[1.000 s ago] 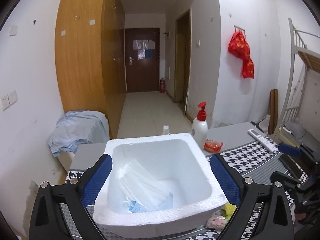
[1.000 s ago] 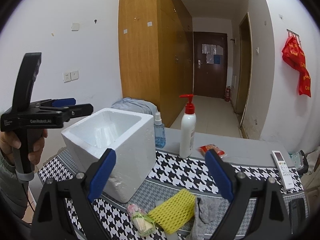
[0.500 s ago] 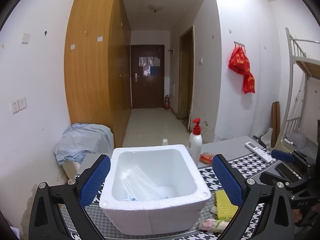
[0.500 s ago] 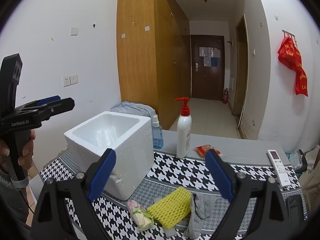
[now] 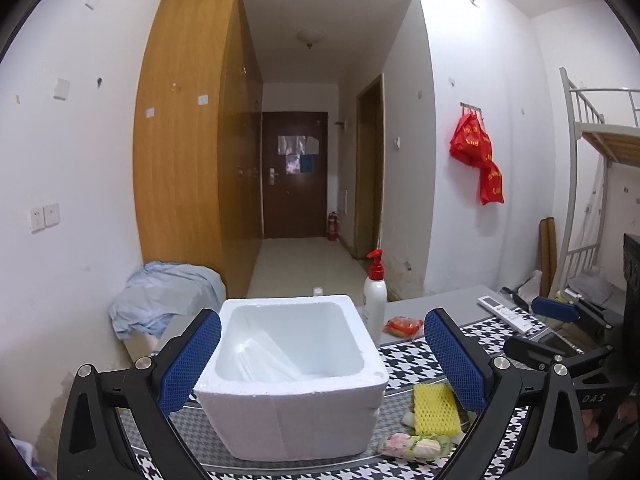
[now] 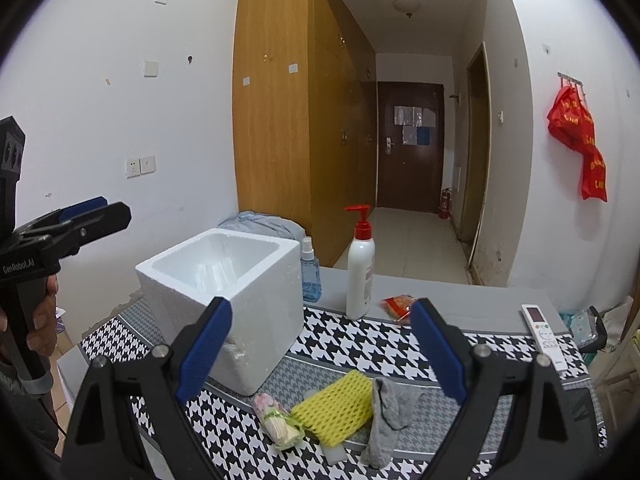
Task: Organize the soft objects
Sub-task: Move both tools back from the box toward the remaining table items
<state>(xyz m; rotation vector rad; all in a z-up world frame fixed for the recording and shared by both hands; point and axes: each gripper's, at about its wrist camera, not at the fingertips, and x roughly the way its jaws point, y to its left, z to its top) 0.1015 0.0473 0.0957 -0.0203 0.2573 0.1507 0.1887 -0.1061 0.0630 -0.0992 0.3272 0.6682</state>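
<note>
A white foam box [image 5: 296,380] [image 6: 228,300] stands on the houndstooth cloth, with a pack of white face masks [image 5: 264,360] inside. To its right lie a small floral packet [image 6: 278,424] [image 5: 414,445], a yellow foam net [image 6: 334,406] [image 5: 434,410] and a grey sock [image 6: 386,420]. My left gripper [image 5: 322,364] is open and empty, held above and behind the box. My right gripper [image 6: 320,354] is open and empty above the soft items.
A white pump bottle [image 6: 360,276], a blue spray bottle [image 6: 310,276], a red snack packet [image 6: 398,304] and a white remote [image 6: 544,334] stand on the grey table [image 6: 460,304] at the back. A bunk bed frame [image 5: 592,184] is at right.
My left gripper has drawn back and up from the foam box, so the box looks smaller and farther. My right gripper has pulled back slightly. Both stay open.
</note>
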